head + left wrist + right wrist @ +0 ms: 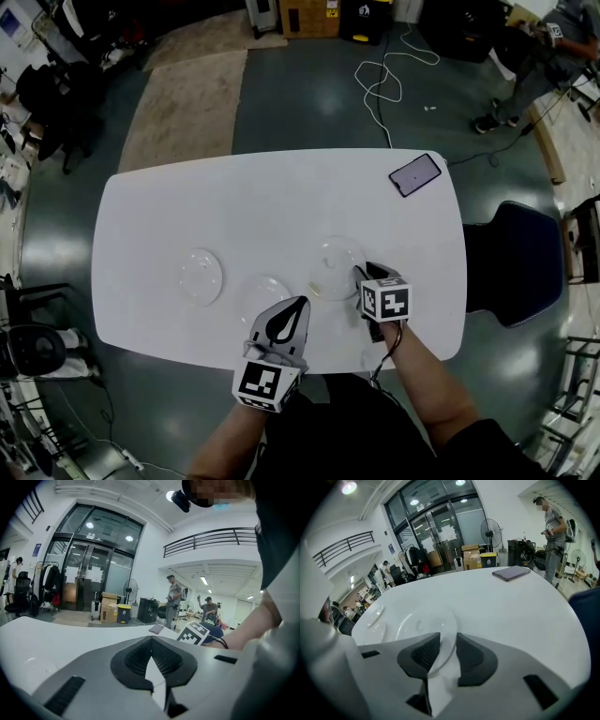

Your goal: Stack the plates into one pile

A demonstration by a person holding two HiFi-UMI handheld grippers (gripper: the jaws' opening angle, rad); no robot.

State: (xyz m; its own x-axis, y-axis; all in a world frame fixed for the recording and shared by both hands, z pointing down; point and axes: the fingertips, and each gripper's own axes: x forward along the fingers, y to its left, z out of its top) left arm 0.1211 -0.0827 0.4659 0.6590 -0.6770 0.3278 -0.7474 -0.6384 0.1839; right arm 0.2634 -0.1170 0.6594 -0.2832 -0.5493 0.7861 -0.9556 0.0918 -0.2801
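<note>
Three clear plates lie on the white table [281,202]: a left plate [200,276], a middle plate [263,293] and a right plate [336,261]. My right gripper [362,273] points down at the right plate's near edge. In the right gripper view that plate's [423,624] rim sits between the jaws of the right gripper [447,641], which stand apart with a gap beside the rim. My left gripper [301,303] is shut with nothing in it, next to the middle plate. In the left gripper view the left gripper's [152,640] pads meet over bare table.
A dark phone [414,174] lies near the table's far right corner. A blue chair [516,262] stands at the table's right side. A white cable [380,80] lies on the floor beyond the table, and a person [539,61] stands at the far right.
</note>
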